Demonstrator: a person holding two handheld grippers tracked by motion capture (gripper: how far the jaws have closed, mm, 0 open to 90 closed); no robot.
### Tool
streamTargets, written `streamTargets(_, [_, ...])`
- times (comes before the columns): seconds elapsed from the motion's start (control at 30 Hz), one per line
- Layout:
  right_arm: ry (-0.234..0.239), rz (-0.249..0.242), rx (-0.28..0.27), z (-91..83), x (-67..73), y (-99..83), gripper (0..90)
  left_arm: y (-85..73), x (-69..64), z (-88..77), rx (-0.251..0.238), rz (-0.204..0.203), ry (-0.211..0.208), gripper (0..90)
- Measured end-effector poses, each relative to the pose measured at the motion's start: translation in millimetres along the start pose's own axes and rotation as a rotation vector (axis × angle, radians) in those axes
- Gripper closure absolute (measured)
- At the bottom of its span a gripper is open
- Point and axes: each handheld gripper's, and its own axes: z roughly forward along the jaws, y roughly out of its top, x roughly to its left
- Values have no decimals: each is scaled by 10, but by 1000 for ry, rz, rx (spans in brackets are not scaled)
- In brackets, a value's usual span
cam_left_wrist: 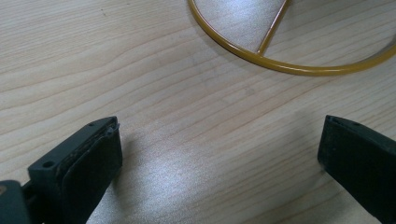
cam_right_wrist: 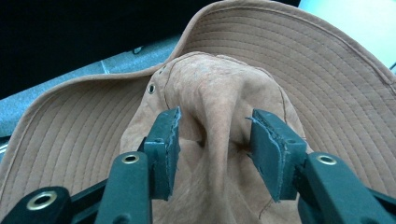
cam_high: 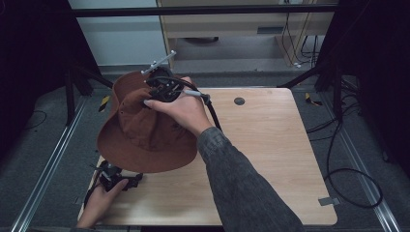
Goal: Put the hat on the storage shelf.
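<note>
A light wooden table (cam_high: pixel 270 159) stood on a grey carpeted floor (cam_high: pixel 48 159) between two metal rails (cam_high: pixel 46 174), with black cables (cam_high: pixel 355 179) looping on the floor at the right and a small dark round disc (cam_high: pixel 239 101) set into the table top near its far edge. A piece of grey tape (cam_high: pixel 329 201) lay at the table's near right corner. Under the left gripper's camera a yellow wire ring (cam_left_wrist: pixel 285 66) with a straight spoke across it lay flat on the wood, just ahead of that gripper's jaws. In the high view the hat hid that part of the table. The brown bucket hat (cam_high: pixel 142 130) hung in the air above the left half of the table, held up by the right gripper (cam_right_wrist: pixel 212 135), whose jaws were pinched on a raised fold of the crown cloth. The person's right hand (cam_high: pixel 181 108) reached in over the table, a grey sleeve (cam_high: pixel 237 179) crossing the near middle. The hat was a soft rust-brown cloth with rows of stitching round its wide brim and small metal eyelets (cam_right_wrist: pixel 151 88) in the crown. It was tilted, the brim's near edge dropping toward the left gripper and its far edge lifted toward the back; its long axis ran roughly from the near table edge to the far one. The left gripper (cam_left_wrist: pixel 219 154) sat low at the near left corner in the person's left hand (cam_high: pixel 99 203), jaws spread wide with bare wood between them, holding nothing.
</note>
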Motion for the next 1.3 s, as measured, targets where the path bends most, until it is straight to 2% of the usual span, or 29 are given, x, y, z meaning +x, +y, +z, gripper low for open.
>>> streamTargets(0.3, [0, -1, -11, -28, 5, -11, 459, 0, -1, 0, 0, -1, -1, 0])
streamTargets(0.67, [-19, -12, -33, -123, 42, -47, 317, 0, 0, 0, 0, -1, -1, 0])
streamTargets(1.03, [-51, -20, -55, -388, 120, -170, 196, 0, 0, 0, 0, -1, 0, 0])
streamTargets(1.23, [-90, -4, -68, -595, 43, -343, 138, 0, -1, 0, 0, -1, -1, 0])
streamTargets(1.3, [-125, 5, -76, -727, -37, -458, 118, -2, -1, 3, -3, -1, 0, 0])
